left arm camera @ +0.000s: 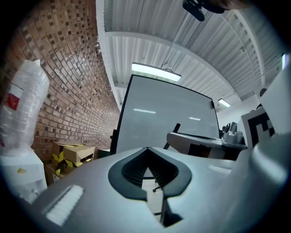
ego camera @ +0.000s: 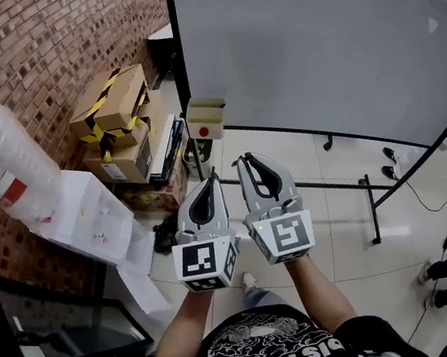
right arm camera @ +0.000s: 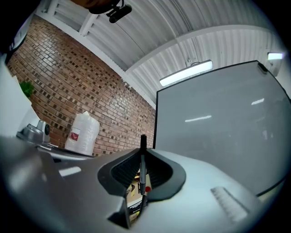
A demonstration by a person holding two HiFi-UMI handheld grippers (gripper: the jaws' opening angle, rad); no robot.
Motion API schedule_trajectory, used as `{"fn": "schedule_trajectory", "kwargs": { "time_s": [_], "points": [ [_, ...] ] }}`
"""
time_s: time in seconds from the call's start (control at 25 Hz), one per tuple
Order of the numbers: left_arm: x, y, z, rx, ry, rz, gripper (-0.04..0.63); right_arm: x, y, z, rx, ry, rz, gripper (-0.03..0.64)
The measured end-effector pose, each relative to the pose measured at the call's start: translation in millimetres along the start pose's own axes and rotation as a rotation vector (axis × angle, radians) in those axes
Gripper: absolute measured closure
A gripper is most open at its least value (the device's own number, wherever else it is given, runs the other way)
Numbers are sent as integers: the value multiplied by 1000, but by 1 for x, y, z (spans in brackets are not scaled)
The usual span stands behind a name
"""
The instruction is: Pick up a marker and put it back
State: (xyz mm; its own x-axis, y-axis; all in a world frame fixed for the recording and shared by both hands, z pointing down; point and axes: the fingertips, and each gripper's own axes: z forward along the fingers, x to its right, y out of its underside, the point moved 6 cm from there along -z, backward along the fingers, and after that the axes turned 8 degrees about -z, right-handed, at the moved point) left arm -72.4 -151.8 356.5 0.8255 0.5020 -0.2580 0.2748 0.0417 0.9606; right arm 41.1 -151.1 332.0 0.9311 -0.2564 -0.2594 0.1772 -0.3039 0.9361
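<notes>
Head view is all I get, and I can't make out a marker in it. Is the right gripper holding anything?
Observer: Yes. In the right gripper view, the right gripper is shut on a black marker.
Operator: Where in the jaws?
Observer: Pinched near the jaw tips, with its dark end showing just past them in that view.
Operator: And the left?
Observer: The left gripper is shut, with nothing between its jaws.

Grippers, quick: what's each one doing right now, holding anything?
Left gripper: closed, fingers together, nothing held.
Right gripper: closed on a black marker.
</notes>
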Motion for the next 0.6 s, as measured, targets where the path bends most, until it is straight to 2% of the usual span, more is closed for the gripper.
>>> {"fn": "schedule_trajectory", "kwargs": {
  "time_s": [0.6],
  "points": [
    [4, 8, 5, -22, 17, -19, 591, 1, 8, -1, -12, 0, -4, 584]
  ]
}}
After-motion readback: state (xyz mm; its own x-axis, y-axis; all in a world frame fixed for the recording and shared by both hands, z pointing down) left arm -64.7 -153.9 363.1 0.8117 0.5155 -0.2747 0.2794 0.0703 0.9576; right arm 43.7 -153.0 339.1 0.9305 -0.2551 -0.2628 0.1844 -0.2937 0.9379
